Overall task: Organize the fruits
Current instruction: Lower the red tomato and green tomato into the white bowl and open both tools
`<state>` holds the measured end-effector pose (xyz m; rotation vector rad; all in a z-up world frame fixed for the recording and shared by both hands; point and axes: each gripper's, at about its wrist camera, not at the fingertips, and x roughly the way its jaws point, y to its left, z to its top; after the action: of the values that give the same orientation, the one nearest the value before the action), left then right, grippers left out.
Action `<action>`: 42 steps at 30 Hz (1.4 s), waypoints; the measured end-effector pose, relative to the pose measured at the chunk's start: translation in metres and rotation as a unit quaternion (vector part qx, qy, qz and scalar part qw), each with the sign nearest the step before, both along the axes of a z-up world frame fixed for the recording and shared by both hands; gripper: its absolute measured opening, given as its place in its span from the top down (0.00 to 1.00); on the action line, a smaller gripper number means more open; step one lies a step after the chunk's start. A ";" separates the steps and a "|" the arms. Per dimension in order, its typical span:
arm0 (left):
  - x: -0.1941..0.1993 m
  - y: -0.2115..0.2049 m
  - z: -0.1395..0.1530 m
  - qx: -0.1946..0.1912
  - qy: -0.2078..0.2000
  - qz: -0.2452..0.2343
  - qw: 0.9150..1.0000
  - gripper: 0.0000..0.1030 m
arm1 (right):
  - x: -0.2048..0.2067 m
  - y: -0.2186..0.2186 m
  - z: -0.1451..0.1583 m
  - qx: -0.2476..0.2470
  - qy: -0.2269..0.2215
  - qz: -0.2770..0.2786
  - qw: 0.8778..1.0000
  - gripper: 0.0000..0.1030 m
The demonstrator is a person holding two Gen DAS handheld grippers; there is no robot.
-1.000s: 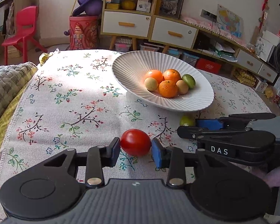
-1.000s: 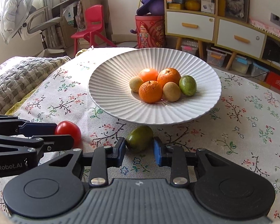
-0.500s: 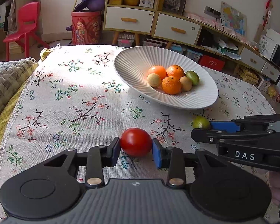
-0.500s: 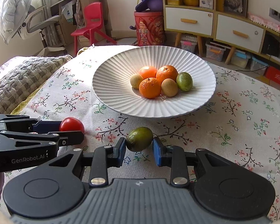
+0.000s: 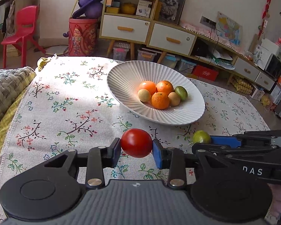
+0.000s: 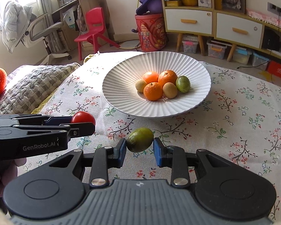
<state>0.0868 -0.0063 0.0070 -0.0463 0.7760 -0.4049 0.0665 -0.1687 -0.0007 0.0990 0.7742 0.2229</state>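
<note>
While its two blue pads press on either side of a red tomato (image 5: 136, 142), the left gripper (image 5: 136, 151) holds that fruit clear of the flowered cloth (image 5: 69, 101), a shadow showing beneath it. The right gripper (image 6: 139, 151) is likewise clamped on a green fruit (image 6: 140, 139), its pads tight against both ends, and this fruit too hangs above the cloth. In the left view the right gripper reaches in from the right edge with the green fruit at its tip; in the right view the left gripper comes in from the left with the tomato at its tip. Both fruits sit just short of the near rim of a white ribbed bowl (image 6: 121, 97). Inside the bowl lie three oranges (image 6: 153, 93), two small pale yellow fruits (image 6: 170, 90) and another green one (image 6: 183, 84), all bunched together and touching. A grey quilt (image 6: 33, 86) lies beside the cloth on the left. Behind, on the floor, stand a red chair (image 6: 94, 30) and a cabinet (image 6: 211, 24) with white drawers.
</note>
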 end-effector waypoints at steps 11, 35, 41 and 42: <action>0.006 -0.019 0.017 -0.013 -0.015 0.006 1.000 0.80 | 0.007 -0.023 0.011 0.024 -0.027 -0.030 0.999 0.73; 0.048 -0.053 0.002 0.023 -0.036 -0.005 0.999 0.80 | 0.050 -0.044 -0.001 0.033 -0.049 -0.023 0.998 0.73; 0.055 -0.052 -0.007 0.021 -0.029 -0.005 0.999 0.80 | 0.053 -0.046 -0.007 0.034 -0.041 -0.028 0.998 0.73; 0.055 -0.052 -0.007 0.021 -0.029 -0.006 0.999 0.80 | 0.053 -0.046 -0.007 0.036 -0.041 -0.027 0.998 0.73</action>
<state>0.1419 -0.0586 0.0001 0.0098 0.7286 -0.4004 0.1198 -0.2147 -0.0076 0.1773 0.6804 0.2024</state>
